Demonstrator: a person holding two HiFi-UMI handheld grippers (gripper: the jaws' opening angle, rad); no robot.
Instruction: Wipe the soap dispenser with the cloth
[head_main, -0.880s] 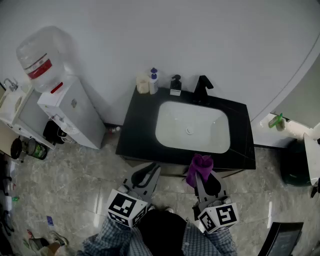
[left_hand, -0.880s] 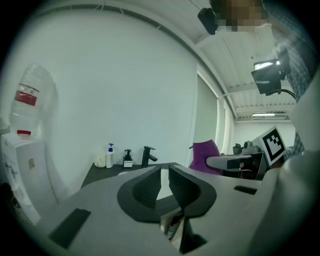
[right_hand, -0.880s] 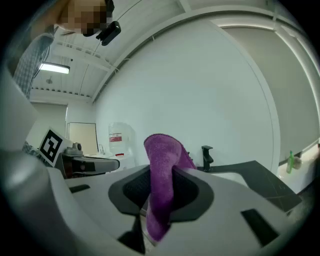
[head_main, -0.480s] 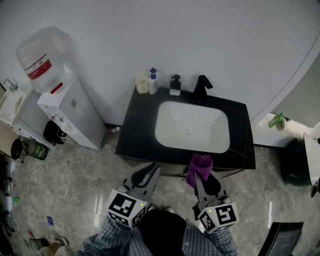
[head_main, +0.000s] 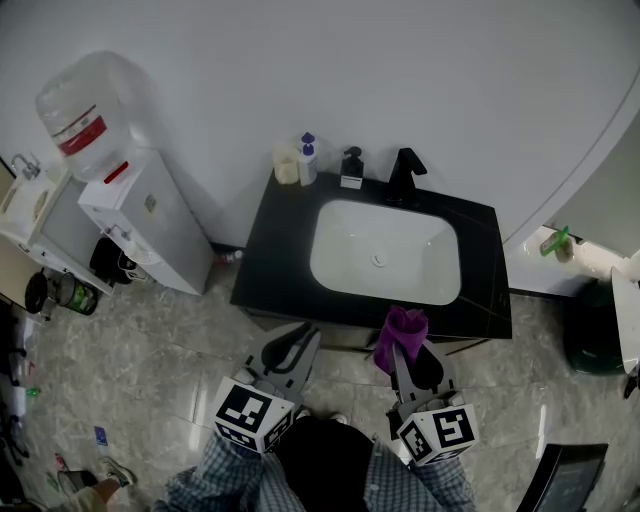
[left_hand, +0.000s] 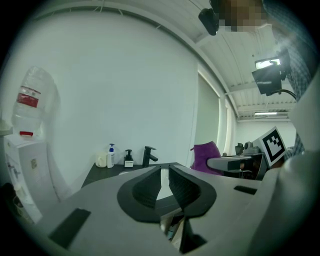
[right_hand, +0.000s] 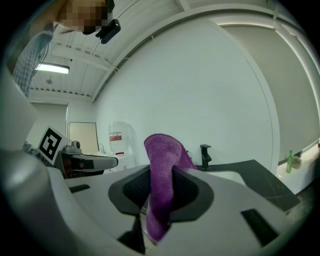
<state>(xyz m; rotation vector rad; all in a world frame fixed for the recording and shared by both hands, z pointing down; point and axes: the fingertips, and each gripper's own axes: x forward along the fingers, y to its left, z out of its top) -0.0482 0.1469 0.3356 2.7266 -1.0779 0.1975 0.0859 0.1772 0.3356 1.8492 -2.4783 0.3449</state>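
The soap dispenser (head_main: 351, 169), a pale bottle with a black pump, stands at the back of the black counter (head_main: 270, 260), left of the black tap (head_main: 405, 175). In the left gripper view the soap dispenser (left_hand: 128, 159) is small and far off. My right gripper (head_main: 403, 347) is shut on a purple cloth (head_main: 400, 327), held in front of the counter's near edge. The cloth (right_hand: 162, 190) sticks up and hangs down between the jaws of the right gripper (right_hand: 161, 176). My left gripper (head_main: 303, 340) hangs beside it, shut and holding nothing (left_hand: 165, 172).
A bottle with a blue pump (head_main: 307, 160) and a cream container (head_main: 286, 167) stand left of the dispenser. The white basin (head_main: 385, 253) fills the counter's middle. A water cooler (head_main: 140, 215) with its bottle stands to the left, and a dark bin (head_main: 590, 335) to the right.
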